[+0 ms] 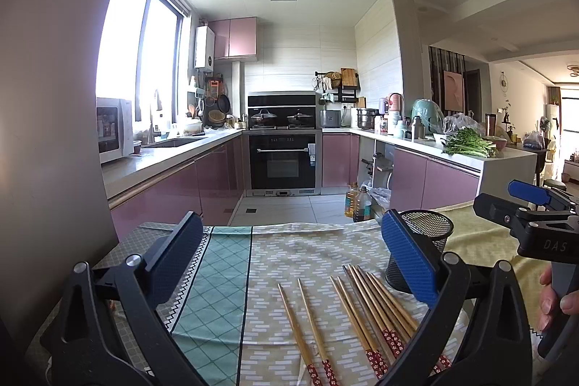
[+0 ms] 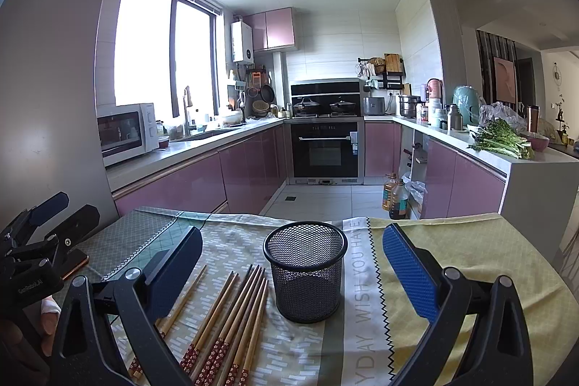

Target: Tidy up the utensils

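Observation:
Several wooden chopsticks (image 1: 365,310) with red patterned ends lie on the patterned tablecloth (image 1: 296,252), tips pointing away from me. A black mesh holder (image 2: 305,272) stands upright and empty just right of them. My left gripper (image 1: 289,263) is open and empty above the cloth, the chopsticks below and between its fingers. My right gripper (image 2: 293,266) is open and empty, the holder between its fingers and the chopsticks (image 2: 231,317) at lower left. The holder also shows in the left wrist view (image 1: 423,241) behind the right finger.
The table's far edge (image 2: 289,217) drops to a tiled kitchen floor with oil bottles (image 2: 396,196). Pink cabinets, an oven and counters stand beyond. An orange-edged phone (image 2: 74,264) lies on the cloth at left. The right gripper (image 1: 535,223) shows in the left wrist view.

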### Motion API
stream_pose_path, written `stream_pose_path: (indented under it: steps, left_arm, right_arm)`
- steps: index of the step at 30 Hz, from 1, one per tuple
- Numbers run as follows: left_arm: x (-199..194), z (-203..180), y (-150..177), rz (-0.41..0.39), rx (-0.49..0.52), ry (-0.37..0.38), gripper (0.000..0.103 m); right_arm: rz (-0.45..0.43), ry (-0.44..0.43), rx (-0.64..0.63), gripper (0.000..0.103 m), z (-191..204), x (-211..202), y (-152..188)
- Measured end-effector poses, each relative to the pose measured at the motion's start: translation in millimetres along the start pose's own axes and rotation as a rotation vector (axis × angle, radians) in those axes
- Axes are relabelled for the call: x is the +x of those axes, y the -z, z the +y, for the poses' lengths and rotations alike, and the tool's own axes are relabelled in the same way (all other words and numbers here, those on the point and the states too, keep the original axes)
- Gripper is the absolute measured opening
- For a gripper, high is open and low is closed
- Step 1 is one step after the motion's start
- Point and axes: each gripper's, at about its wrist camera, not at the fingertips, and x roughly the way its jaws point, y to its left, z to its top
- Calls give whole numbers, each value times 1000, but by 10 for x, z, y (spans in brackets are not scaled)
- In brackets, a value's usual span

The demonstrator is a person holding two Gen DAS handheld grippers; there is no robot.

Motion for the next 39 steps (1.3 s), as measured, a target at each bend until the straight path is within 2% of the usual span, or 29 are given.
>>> stream_pose_path:
  steps: [39]
  left_arm:
    - [52, -58, 3, 10, 0, 9, 97]
  right_arm:
    - [1, -3, 3, 97, -15, 3, -1]
